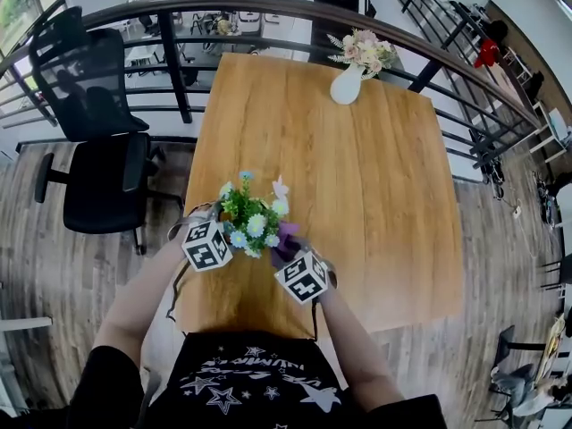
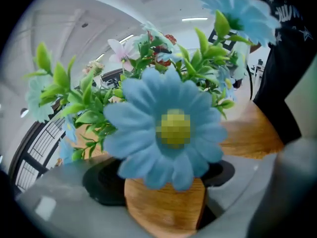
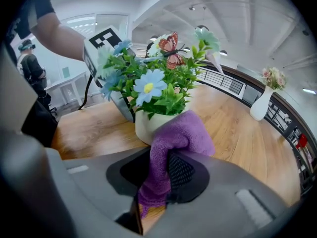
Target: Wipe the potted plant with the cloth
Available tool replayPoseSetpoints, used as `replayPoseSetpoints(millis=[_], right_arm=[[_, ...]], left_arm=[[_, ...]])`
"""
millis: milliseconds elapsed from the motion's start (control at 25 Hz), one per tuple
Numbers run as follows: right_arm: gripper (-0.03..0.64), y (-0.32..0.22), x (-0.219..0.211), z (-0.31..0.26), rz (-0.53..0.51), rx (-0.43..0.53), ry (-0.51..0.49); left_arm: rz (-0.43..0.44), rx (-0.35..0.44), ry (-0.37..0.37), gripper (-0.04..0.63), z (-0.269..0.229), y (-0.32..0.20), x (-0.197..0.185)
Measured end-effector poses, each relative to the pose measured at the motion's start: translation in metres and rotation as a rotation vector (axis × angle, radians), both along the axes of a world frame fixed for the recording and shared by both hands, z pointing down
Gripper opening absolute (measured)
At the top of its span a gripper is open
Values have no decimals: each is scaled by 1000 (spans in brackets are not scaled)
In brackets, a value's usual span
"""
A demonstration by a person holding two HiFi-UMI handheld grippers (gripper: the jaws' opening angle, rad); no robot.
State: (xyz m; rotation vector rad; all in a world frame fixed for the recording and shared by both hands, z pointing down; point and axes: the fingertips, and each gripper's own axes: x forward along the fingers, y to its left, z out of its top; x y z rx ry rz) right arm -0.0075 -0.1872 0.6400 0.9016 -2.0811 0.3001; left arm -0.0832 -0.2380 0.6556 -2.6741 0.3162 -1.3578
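The potted plant (image 1: 252,220) stands near the table's front edge: blue, white and pink artificial flowers with green leaves in a cream pot (image 3: 146,125). My right gripper (image 3: 166,175) is shut on a purple cloth (image 3: 176,135), whose bunched end rests against the pot's near side. My left gripper (image 2: 163,190) is open at the plant's left side. A large blue flower (image 2: 171,128) fills its view just above the jaws, and bare wood shows between the pads (image 2: 104,182). In the head view both marker cubes flank the plant, left gripper (image 1: 219,232) and right gripper (image 1: 291,257).
The wooden table (image 1: 384,204) stretches away behind the plant. A white vase of pale flowers (image 1: 350,77) stands at its far edge. A black office chair (image 1: 98,150) is to the left, and a curved railing (image 1: 268,7) runs behind the table.
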Motion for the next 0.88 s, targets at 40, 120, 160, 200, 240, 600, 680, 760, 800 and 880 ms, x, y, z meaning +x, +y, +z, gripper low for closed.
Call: replayPoseSetpoints(millis=[40,120,160,200,240,600,680,760,800,880], right_arm=[[87,1,-2,0,-4,-3,-5],[87,5,-7,0,-17,-11,-16],[87,6,-10,0,-24,-14,-22],[87,8,-13,0,-31,-16,-27],[87,10,-16,-1,-38,-17,-33],[87,28,-38,-4,-105,-36,-75],[87,31,-43,-4,-125,-39,-82],[87,31,-45,-4,-138,-36,-82],[87,31,-45,-4,-142,-33,-79],[87,32,-44,-4,-149,-27,-76]], left_arm=[[-21,-2,-1,443,0,0,0],[-68,-6,1,442,0,-1,0],[-92,-7,3,442,0,-1,0],[-116,-8,5,442,0,0,0],[-142,-8,8,442,0,0,0],[-341,-12,10,441,-2,7,0],[-373,-11,11,441,-1,6,0],[-399,-8,18,442,-1,5,0],[-410,-7,23,442,-1,5,-1],[-430,-7,30,442,-2,5,-2]])
